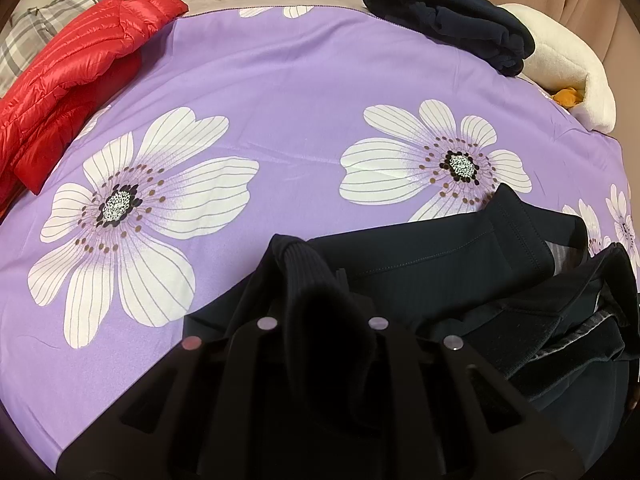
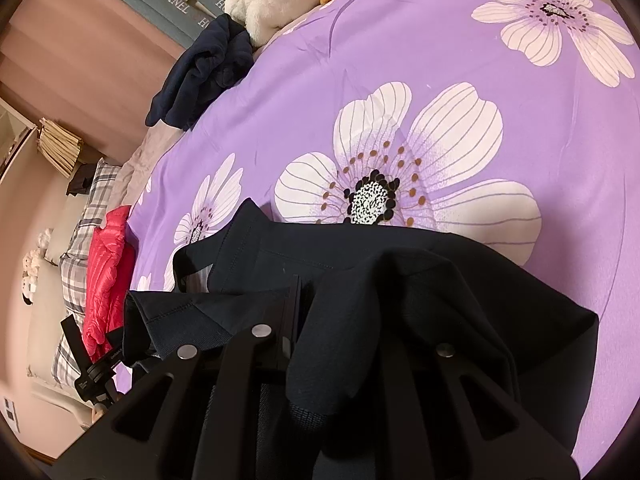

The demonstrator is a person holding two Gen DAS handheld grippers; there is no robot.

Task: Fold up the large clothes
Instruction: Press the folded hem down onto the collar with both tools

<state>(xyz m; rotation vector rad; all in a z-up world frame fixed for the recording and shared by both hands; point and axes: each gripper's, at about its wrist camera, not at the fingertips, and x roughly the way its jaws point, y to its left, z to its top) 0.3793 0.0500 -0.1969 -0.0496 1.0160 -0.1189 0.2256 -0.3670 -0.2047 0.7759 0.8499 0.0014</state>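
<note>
Folding a dark navy jacket (image 1: 440,264) on a bed with a purple floral bedspread (image 1: 280,92), mid-fold. Left gripper (image 1: 324,320) with jaws clamped on a ribbed cuff (image 1: 296,256); right gripper (image 2: 348,340) with jaws closed on a bunched edge of the same garment. Bundled near the bedspread's front edge, half gathered. Next, probably: carrying both held parts across the body and laying them flat. Off to the sides: red puffer jacket (image 1: 72,68), dark folded garment (image 1: 452,20).

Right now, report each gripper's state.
Left gripper: shut on the dark navy jacket, at its ribbed cuff.
Right gripper: shut on the same jacket's fabric.
</note>
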